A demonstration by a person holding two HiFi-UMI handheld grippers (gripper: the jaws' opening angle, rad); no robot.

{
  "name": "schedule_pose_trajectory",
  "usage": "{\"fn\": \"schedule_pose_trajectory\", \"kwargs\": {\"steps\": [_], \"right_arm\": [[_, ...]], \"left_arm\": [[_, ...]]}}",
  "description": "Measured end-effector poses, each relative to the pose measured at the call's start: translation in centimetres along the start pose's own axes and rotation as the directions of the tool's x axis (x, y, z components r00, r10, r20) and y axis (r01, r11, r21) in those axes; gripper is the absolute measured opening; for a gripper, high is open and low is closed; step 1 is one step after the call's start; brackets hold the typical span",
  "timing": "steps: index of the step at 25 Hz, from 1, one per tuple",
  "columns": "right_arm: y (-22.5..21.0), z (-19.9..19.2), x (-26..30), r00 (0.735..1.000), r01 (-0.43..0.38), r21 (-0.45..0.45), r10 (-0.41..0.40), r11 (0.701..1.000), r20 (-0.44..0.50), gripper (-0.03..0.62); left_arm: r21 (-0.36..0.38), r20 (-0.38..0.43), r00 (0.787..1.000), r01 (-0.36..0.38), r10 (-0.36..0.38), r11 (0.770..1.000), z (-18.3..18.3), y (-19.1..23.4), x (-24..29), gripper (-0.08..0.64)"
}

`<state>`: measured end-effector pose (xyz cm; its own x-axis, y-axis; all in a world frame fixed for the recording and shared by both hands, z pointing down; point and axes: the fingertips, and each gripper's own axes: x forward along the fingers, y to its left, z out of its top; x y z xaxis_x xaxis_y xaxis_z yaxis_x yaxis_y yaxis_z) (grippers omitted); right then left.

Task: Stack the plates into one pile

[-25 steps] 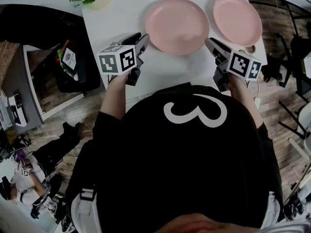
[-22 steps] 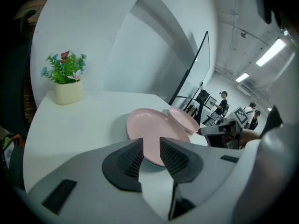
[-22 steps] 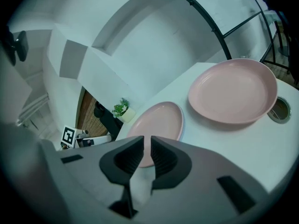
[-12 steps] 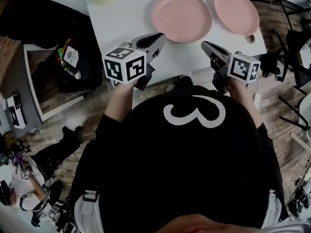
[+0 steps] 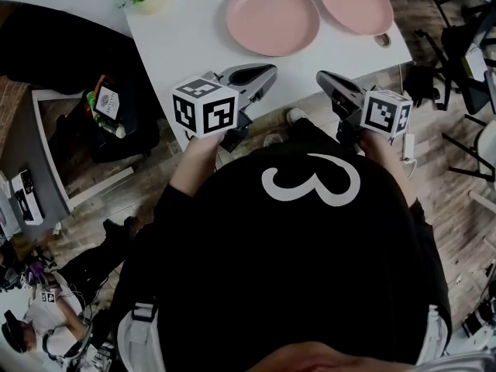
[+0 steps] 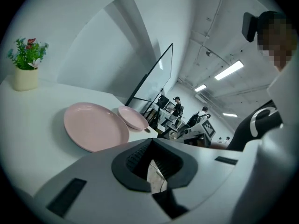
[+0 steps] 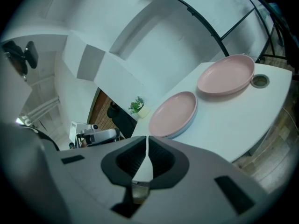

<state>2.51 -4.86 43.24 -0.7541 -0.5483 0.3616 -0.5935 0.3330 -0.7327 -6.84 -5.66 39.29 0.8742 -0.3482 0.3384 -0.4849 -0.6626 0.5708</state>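
The left gripper [image 5: 266,70] hangs at the near edge of the white counter [image 5: 186,33], its jaws just closed together on nothing; beyond it the left round pink plate [image 5: 272,18] and the right round pink plate [image 5: 355,2] lie side by side, apart, not piled; the right gripper [image 5: 321,77] has also just closed, empty; both seem held back between moves.

A larger round pink plate [image 5: 272,18] and a smaller round pink plate [image 5: 356,3] lie apart on the white table [image 5: 186,45], the smaller by its right edge. The left hand-held gripper [image 5: 268,71] and the right hand-held gripper [image 5: 322,77] hover at the near edge, jaws together and empty. The right one's jaws have just been closing.
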Motion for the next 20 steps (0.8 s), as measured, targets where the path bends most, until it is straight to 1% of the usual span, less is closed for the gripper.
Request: {"fn": "schedule_pose_trajectory", "kwargs": {"steps": [3,6,10,13,20], "right_arm": [[-0.2,0.6,-0.9,1.000,0.001,-0.003,-0.001,1.000,0.026,0.034],[-0.9,1.5,-1.3,0.999,-0.002,0.005,0.002,1.000,0.040,0.034],[-2.0,3.6,-2.2,0.999,-0.006,-0.020,0.007,1.000,0.044,0.034],[-3.6,5.2,-3.3,0.999,-0.003,-0.027,0.004,1.000,0.043,0.034],[-8.0,8.6,-5.1,1.000,-0.015,-0.011,0.016,1.000,0.022,0.034]], "left_arm": [[0.015,-0.003,1.000,0.019,-0.019,1.000,0.5,-1.0,0.7,0.017],[0.035,-0.021,1.000,0.009,-0.008,0.999,1.0,-1.3,1.7,0.017],[0.041,-0.019,1.000,-0.021,0.022,0.999,2.3,-1.1,3.8,0.017],[0.047,-0.029,0.998,-0.045,0.046,0.998,3.0,-1.1,6.0,0.017],[0.034,-0.047,0.996,-0.075,0.077,0.997,4.7,-1.2,11.7,0.018]]}}
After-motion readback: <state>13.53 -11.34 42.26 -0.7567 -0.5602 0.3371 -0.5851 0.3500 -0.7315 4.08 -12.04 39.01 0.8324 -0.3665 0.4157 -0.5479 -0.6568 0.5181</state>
